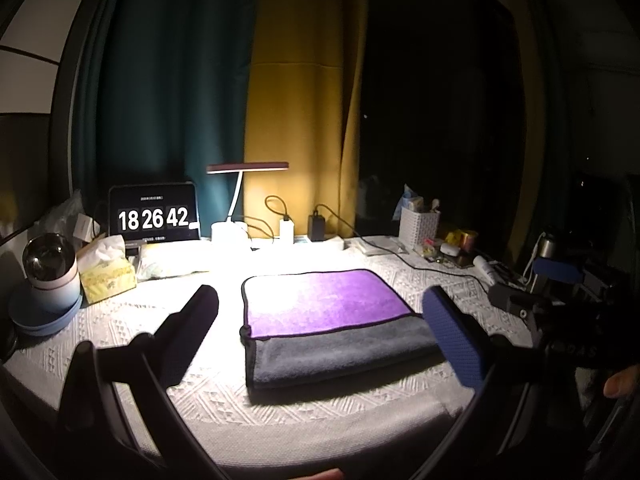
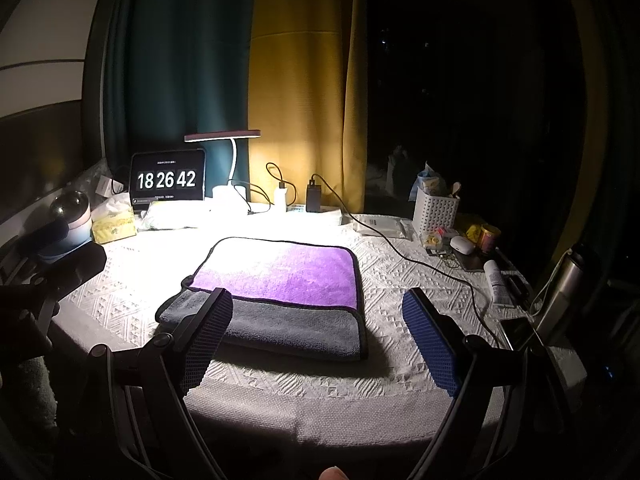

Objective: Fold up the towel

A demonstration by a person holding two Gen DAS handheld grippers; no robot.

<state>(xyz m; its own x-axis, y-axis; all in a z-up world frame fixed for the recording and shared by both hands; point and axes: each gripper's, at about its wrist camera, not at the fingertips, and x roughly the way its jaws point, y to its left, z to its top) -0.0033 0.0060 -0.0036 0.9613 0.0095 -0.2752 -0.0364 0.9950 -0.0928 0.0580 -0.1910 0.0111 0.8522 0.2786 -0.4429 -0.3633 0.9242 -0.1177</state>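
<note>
A towel (image 1: 324,320), purple on top with a grey flap folded over its near edge, lies flat on the white textured tablecloth; it also shows in the right wrist view (image 2: 280,296). My left gripper (image 1: 320,328) is open and empty, held above the towel's near part, one finger on each side. My right gripper (image 2: 320,328) is open and empty, above the towel's near right corner. The right gripper shows at the right edge of the left wrist view (image 1: 556,280).
At the back stand a lit desk lamp (image 1: 240,184), a tablet clock (image 1: 154,212), chargers and cables (image 2: 312,196). A tissue box (image 1: 106,272) and globe lamp (image 1: 48,268) sit left. A white basket (image 2: 436,208), tins, tube and bottle (image 2: 564,280) sit right.
</note>
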